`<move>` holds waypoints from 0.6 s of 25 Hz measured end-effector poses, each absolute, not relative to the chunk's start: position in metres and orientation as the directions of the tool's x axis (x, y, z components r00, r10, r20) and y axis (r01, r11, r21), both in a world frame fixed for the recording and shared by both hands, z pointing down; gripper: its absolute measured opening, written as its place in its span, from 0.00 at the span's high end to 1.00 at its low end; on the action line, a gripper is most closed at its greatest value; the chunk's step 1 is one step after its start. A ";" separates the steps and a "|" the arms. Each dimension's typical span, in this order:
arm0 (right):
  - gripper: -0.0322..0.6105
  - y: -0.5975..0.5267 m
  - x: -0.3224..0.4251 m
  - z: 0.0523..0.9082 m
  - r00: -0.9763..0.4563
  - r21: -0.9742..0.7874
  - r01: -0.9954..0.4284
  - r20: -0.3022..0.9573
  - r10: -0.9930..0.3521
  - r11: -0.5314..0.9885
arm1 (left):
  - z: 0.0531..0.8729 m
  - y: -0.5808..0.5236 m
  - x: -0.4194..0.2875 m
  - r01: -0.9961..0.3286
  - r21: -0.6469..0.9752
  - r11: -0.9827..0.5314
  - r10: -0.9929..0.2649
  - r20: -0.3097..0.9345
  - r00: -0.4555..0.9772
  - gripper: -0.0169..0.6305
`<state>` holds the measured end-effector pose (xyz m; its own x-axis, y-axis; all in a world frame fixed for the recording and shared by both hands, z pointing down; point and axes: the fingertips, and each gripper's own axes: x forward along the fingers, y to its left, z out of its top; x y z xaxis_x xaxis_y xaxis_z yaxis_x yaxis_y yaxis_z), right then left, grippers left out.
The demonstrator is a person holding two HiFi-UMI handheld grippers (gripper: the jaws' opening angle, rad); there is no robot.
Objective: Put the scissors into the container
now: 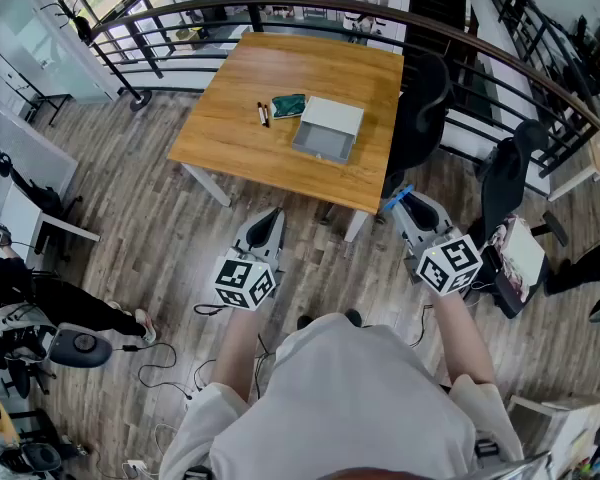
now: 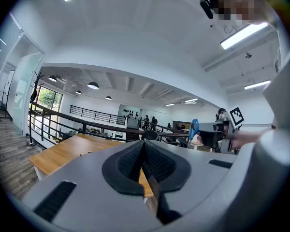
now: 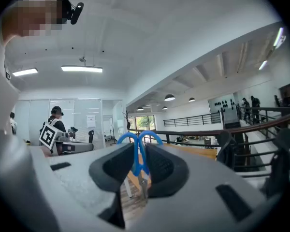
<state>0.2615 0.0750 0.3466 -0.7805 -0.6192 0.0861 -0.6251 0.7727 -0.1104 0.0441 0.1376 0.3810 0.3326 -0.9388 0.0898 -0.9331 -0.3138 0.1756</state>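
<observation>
Blue-handled scissors [image 3: 137,152] stick up between the pads of my right gripper [image 3: 140,170], which is shut on them; their handle loops point away from me. In the head view the scissors [image 1: 397,198] show as a blue tip at the front of the right gripper [image 1: 401,206], held off the near right corner of the wooden table [image 1: 230,128]. The container [image 1: 327,128], a shallow grey-white open box, sits on the table's right half. My left gripper [image 1: 269,220] hangs in front of the table's near edge, shut with nothing in it [image 2: 144,151].
A green cloth-like item [image 1: 288,105] and a dark pen [image 1: 263,114] lie left of the container. Black office chairs [image 1: 421,108] stand at the table's right side, with a curved railing [image 1: 180,13] behind. Cables lie on the wooden floor [image 1: 160,358].
</observation>
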 end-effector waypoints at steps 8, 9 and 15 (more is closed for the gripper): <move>0.83 0.084 0.257 0.350 -0.781 -0.109 -0.624 0.085 -0.618 0.774 | 0.387 0.147 0.042 -0.932 0.179 -0.314 -0.938 0.092 0.334 0.98; 0.82 0.084 0.256 0.350 -0.780 -0.109 -0.625 0.085 -0.620 0.773 | 0.387 0.147 0.040 -0.932 0.180 -0.315 -0.938 0.093 0.335 0.98; 0.82 0.084 0.246 0.352 -0.772 -0.110 -0.636 0.075 -0.631 0.764 | 0.388 0.147 0.031 -0.929 0.178 -0.325 -0.935 0.090 0.344 0.98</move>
<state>0.2459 0.0839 0.3517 -0.7718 -0.6314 0.0754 -0.6358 0.7639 -0.1102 0.0308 0.1466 0.3882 0.3442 -0.9346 0.0897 -0.9288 -0.3250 0.1782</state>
